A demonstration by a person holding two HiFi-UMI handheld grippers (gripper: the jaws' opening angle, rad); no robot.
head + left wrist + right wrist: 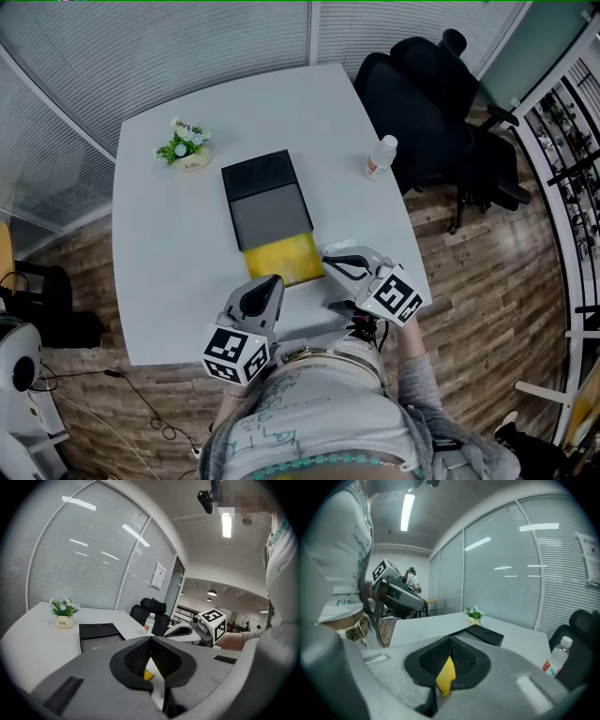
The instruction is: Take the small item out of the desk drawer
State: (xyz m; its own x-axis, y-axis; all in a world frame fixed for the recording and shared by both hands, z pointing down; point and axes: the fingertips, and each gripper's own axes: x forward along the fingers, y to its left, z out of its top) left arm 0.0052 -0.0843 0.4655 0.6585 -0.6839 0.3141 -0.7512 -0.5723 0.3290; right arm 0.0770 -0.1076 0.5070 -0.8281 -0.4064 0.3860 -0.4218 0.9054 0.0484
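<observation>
A dark drawer box (267,202) lies mid-table, its yellow drawer (286,258) pulled out toward me. My right gripper (330,258) hangs above the table just right of the drawer. In the right gripper view its jaws (449,653) are shut on a small yellow item (446,674) that sticks out below the pads. My left gripper (270,281) sits at the drawer's front edge. Seen in the left gripper view, its jaws (150,651) are closed, with a sliver of yellow and white in the gap. Whether they pinch anything is unclear.
A small flower pot (187,150) stands at the table's far left and a water bottle (380,157) at its far right. A black office chair (422,103) sits beyond the right corner. My body is against the near table edge.
</observation>
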